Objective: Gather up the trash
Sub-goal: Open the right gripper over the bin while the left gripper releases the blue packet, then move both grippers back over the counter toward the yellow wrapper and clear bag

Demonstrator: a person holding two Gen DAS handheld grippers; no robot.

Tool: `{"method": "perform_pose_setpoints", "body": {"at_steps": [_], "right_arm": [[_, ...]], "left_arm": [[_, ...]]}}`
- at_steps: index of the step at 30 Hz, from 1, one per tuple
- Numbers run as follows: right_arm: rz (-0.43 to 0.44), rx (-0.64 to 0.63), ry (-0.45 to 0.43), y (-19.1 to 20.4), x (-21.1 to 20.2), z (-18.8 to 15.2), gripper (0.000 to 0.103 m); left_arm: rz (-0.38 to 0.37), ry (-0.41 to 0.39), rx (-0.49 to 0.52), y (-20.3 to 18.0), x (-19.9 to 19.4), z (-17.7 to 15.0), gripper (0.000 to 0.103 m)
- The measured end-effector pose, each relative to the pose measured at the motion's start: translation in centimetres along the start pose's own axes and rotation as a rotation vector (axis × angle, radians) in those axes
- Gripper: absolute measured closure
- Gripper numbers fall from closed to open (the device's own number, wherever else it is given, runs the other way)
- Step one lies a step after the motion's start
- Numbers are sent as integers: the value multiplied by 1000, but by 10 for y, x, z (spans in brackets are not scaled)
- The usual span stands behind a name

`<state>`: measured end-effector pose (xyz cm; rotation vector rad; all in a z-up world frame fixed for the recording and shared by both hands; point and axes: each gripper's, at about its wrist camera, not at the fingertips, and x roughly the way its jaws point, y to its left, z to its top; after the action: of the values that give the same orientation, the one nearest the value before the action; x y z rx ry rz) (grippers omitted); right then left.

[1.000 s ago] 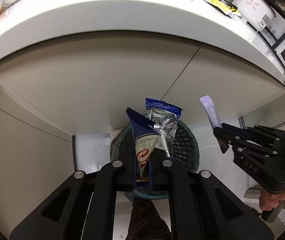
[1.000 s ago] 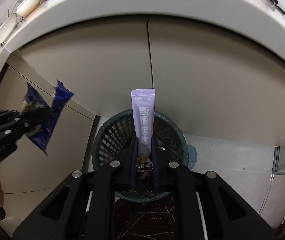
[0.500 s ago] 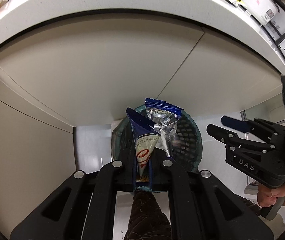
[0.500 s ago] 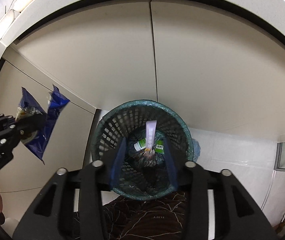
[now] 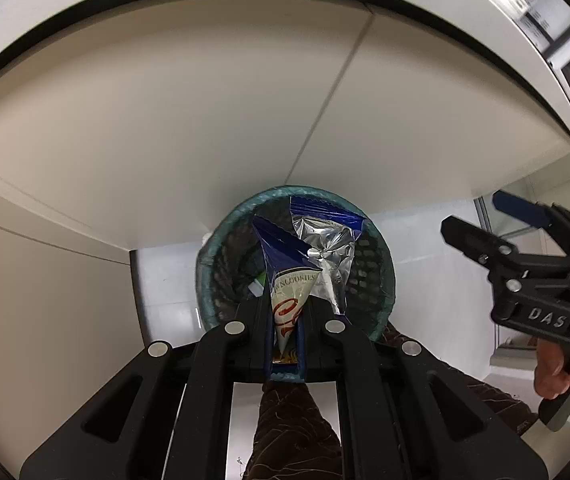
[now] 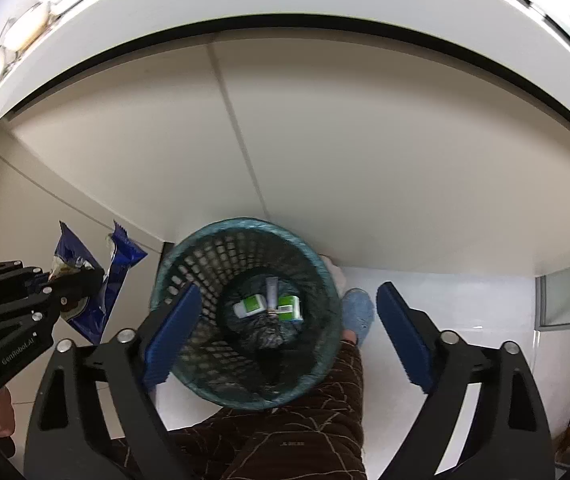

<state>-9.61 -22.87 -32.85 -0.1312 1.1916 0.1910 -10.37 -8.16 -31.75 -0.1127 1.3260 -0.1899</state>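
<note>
We see the right tongs [image 6: 285, 336] opening, empty, over the bin [image 6: 327, 280]; purple sachet [image 6: 272, 289] lies inside; left tongs [image 5: 285, 344] clench a blue wrapper [image 5: 291, 280] above it, undropped.

One bin [image 6: 245, 316] sits at 6 o'clock below the bench [image 6: 285, 8]. Inside lie two green cartons [image 6: 290, 307] and one tube [image 6: 272, 289]. One blue wrapper [image 5: 305, 264] is visible. Two grippers show.
</note>
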Motion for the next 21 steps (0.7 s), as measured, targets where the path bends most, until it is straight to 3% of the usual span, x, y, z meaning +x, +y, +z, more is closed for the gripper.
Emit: {"method": "perform_pose_setpoints", "body": {"at_steps": [14,17,20,21], "right_arm": [[-27,67,2,-31,-10,-2,12],[-28,73,-3,-32,-12,0,12],[-26,74,-7,-34,-14,2,12],[-26,73,-7,-35,-15,3,12]], "left_arm": [[5,36,90,-23,23,0,92],[10,36,110,-28,25,-2,83],[20,24,104,-26,22,-2,66],[33,20,97,-25,21,-2,56]]}}
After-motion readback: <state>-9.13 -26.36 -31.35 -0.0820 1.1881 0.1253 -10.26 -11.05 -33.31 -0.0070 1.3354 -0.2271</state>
